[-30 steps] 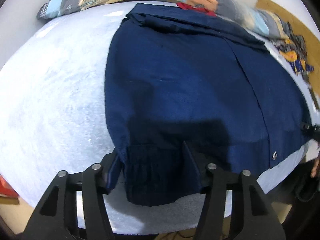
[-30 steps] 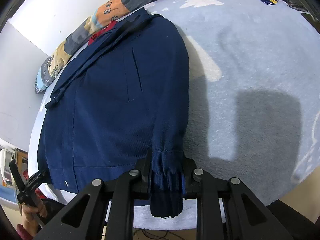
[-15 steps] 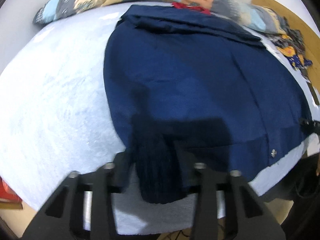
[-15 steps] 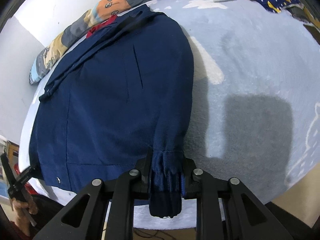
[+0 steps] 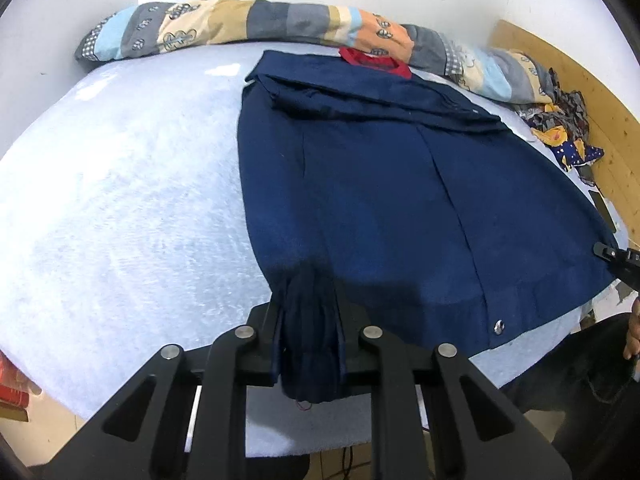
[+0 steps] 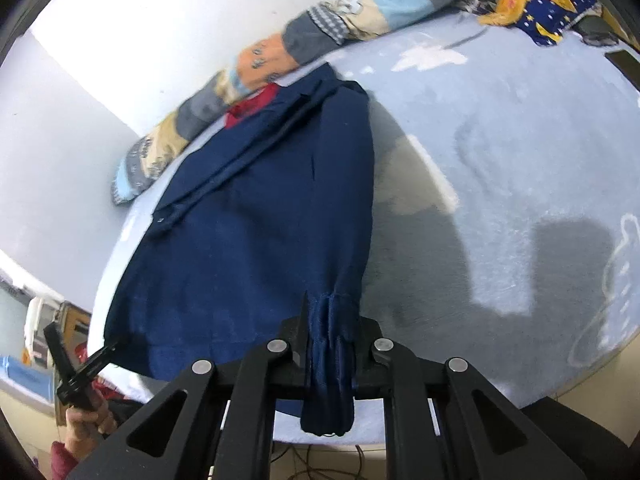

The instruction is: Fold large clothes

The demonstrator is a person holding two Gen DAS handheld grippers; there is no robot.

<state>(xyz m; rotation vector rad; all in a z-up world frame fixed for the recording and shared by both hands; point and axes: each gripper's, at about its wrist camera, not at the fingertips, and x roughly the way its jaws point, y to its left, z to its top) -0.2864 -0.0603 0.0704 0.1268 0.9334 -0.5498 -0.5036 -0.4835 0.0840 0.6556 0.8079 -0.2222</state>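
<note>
My left gripper and right gripper, fingers just closing, each pinch a cuff of the navy jacket on the bed.

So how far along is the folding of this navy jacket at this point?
Early. Done: the navy jacket is spread flat on the pale blue bed. In hand: the left gripper and right gripper have just been closing, and each now clamps a bunched cuff at the near edge. Left: no fold shows in the body yet, so every fold remains.
</note>
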